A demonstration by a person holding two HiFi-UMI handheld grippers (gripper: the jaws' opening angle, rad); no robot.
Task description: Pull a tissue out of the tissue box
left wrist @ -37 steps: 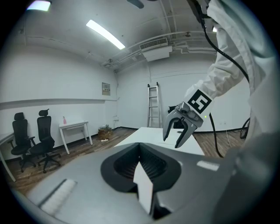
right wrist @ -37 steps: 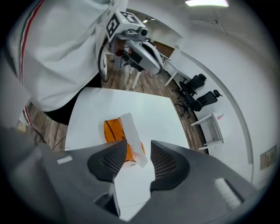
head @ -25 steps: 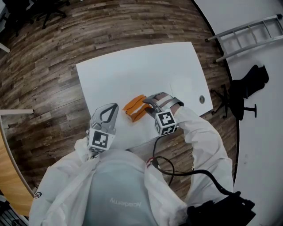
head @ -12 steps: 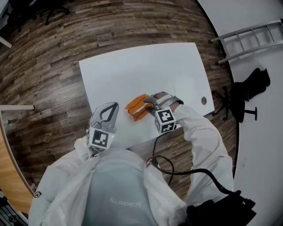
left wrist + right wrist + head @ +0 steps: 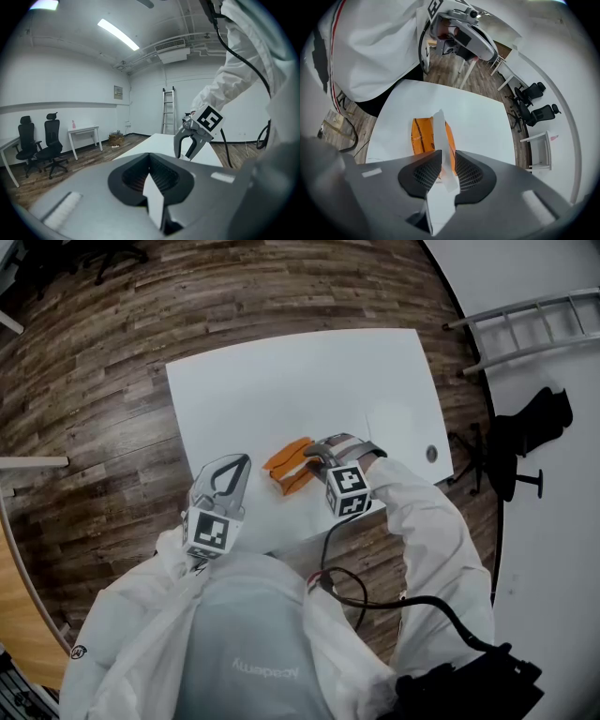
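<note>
Tissue not to be made out in the head view: hidden behind the right gripper (image 5: 313, 454), with the near end of the orange box (image 5: 284, 470) covered too. Plain only in the right gripper view: tissue (image 5: 442, 133) standing upright out of the box top, between jaws at a narrow gap, just lately closing, pads close on either side. Lower end lost against the gripper's own white wedge. Left gripper (image 5: 242, 465) off to the left, well apart from the box, jaws together on nothing. Near edge of the table (image 5: 300, 381) cut off by the person's white suit (image 5: 253, 643). Box close to that near edge, about midway along it. Broad bare top beyond and to both sides, corners rounded. Around it a dark wooden plank floor (image 5: 103, 352), open on the far and left sides. In the left gripper view, white walls (image 5: 70, 79), a strip light (image 5: 119, 34) on the ceiling, a ladder (image 5: 168, 112) upright at the far wall, two black chairs (image 5: 51, 143) and a small white desk (image 5: 84, 133) at the left.
</note>
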